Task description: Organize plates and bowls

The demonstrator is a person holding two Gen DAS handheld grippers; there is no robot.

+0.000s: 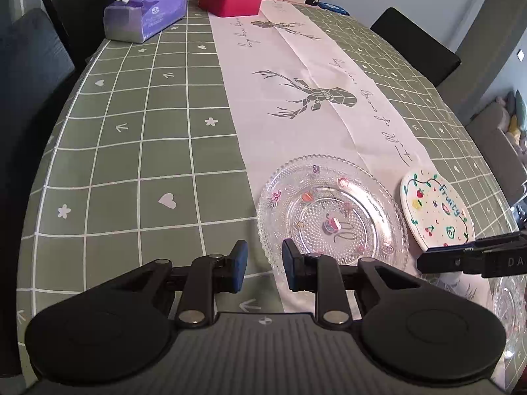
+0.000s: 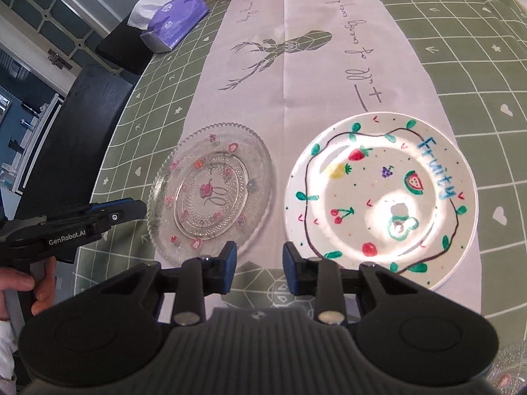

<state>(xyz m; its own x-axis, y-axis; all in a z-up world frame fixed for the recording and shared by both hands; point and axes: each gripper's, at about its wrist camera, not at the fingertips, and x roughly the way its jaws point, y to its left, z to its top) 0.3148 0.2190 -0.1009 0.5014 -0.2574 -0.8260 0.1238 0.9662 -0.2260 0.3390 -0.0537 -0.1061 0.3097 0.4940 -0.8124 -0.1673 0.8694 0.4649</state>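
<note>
A clear glass plate (image 2: 210,191) and a white fruit-painted plate (image 2: 382,197) are set side by side on the tabletop (image 1: 131,164). The jaws of the left gripper (image 1: 264,263) and right gripper (image 2: 260,265) are held narrowly spread, empty.

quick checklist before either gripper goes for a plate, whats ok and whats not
1. Left gripper empty: ok, nothing between its pads.
2. Right gripper empty: ok, gap clear.
3. Left gripper lined up on the glass plate: cannot tell, the near rim is by its right-hand pad, but whether it is inside the gap is unclear.
4. Right gripper lined up on the fruit plate: not ok, the rim is by one pad, not in the gap.
5. Plates apart: ok, cloth shows between them in the right wrist view.
6. Glass dish at the frame edge clear of the move: cannot tell.
</note>
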